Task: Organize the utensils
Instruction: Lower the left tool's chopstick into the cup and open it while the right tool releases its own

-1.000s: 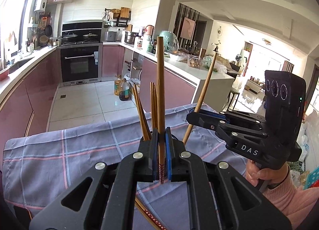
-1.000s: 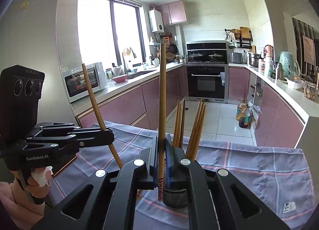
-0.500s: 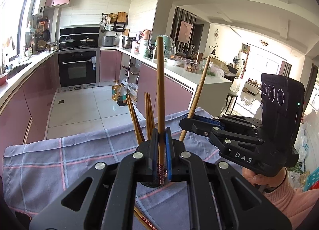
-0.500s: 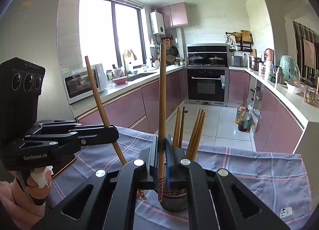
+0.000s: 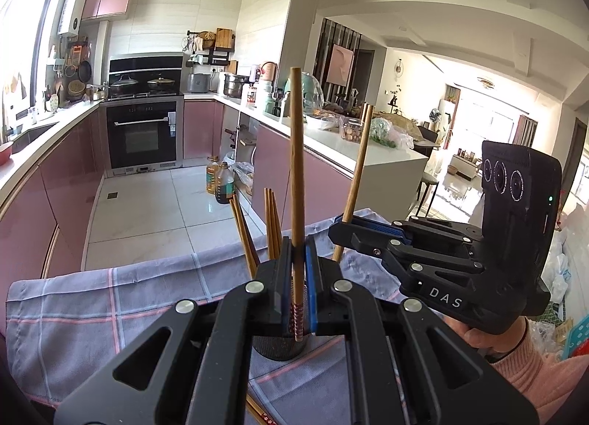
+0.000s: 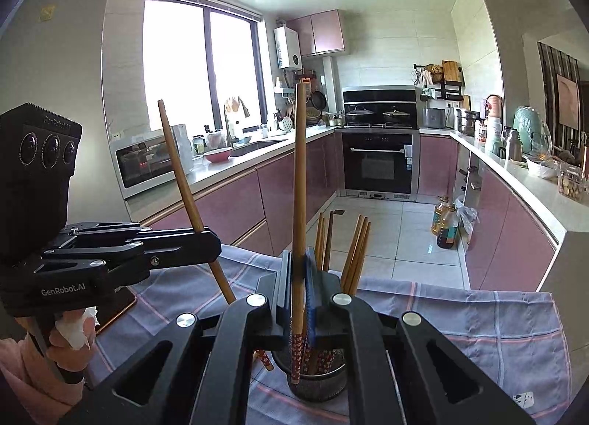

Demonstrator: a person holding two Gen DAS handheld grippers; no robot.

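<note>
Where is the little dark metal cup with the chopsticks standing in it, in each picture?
Left wrist view: the dark metal mesh chopstick cup sits bottom centre, mostly hidden behind the gripper fingers.
Right wrist view: the cup sits bottom centre on the checked grey cloth.
Shared landmark: the black built-in oven.

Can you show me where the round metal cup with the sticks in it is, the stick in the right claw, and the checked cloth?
Round metal mesh cup [image 6: 318, 386]: right wrist view, front wall.
Brown wooden chopstick in right claw [image 6: 300, 182]: right wrist view, mid shaft.
Grey checked cloth [image 6: 478, 318]: right wrist view, bare patch at right.
</note>
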